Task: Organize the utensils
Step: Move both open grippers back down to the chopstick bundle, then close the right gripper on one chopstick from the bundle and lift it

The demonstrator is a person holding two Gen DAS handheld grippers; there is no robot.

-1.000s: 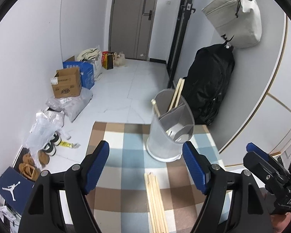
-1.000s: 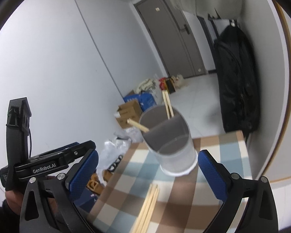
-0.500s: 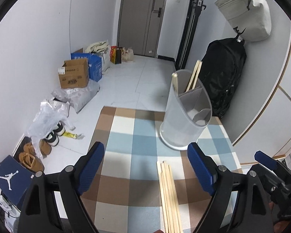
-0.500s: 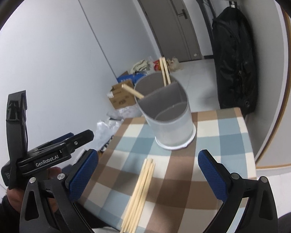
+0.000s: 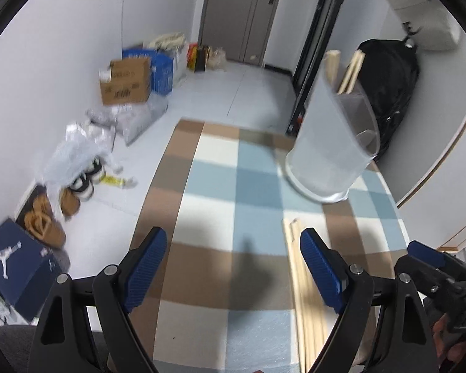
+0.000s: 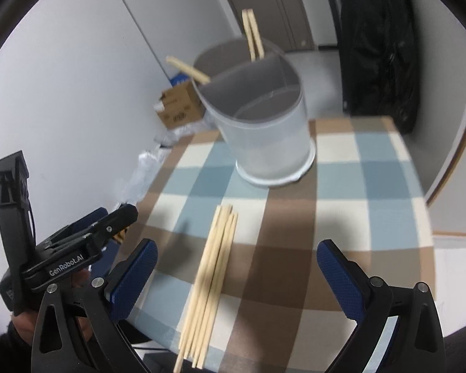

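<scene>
Left gripper (image 5: 233, 264) jaws wide apart, nothing between them, just been opening; it hangs over the brown and white squares near the desk's (image 5: 208, 186) near edge. Its right pad sits just beside the loose chopsticks (image 5: 298, 267), not touching as far as the view shows.

Right gripper (image 6: 237, 275) jaws also wide, empty. The loose chopsticks (image 6: 212, 275) lie in the gap between its pads in the view, flat on the checked cloth, apart from both pads. The bundle runs from the desk's near edge toward the middle, far tips roughly even, near ends sticking slightly past the edge.

Utensil holder (image 6: 264, 124): translucent round tub with a divider, standing upright toward the far side of the desk, well apart from the loose bundle. In the right wrist view, two chopsticks (image 6: 253, 35) stand in the back compartment and one more (image 6: 188, 68) leans out over the left rim. Front compartment looks empty of chopsticks from here.

The left gripper's body (image 6: 62, 248) and the hand holding it show at the left of the right wrist view, off the desk's left edge. Left wrist view is motion-blurred.

Off the desk: cardboard box (image 5: 125, 82), shoes (image 5: 46, 214), and a black backpack (image 5: 388, 93) against the wall.
</scene>
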